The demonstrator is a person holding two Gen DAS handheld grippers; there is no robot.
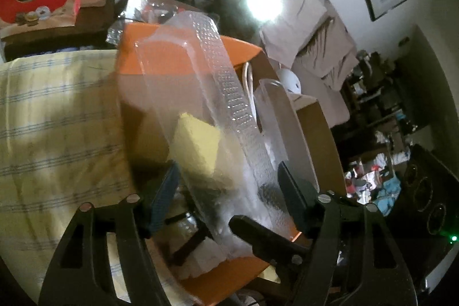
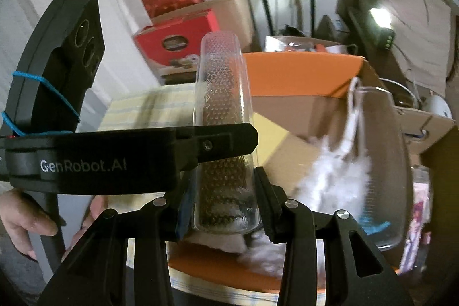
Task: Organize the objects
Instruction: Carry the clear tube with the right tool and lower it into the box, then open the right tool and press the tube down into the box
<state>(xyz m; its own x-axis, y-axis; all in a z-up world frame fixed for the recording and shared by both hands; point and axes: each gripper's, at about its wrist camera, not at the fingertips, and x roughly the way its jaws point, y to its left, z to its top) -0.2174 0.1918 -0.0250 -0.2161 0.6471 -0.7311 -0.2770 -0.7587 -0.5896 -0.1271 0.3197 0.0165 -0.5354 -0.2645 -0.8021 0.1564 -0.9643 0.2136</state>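
Clear plastic tray (image 2: 223, 134) held above orange-flapped cardboard box (image 2: 301, 70). Right gripper (image 2: 222, 202) jaws clenched on tray's end wall; left gripper (image 1: 229, 182) jaws spread, straddling tray without visible pinch. Tray looks light, thin, slippery, crushable: best gripped at stiff rim.

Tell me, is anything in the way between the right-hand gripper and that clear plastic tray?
Nothing visible. The clear plastic tray already sits clamped between the right gripper's fingers, and the left gripper brackets the tray too.
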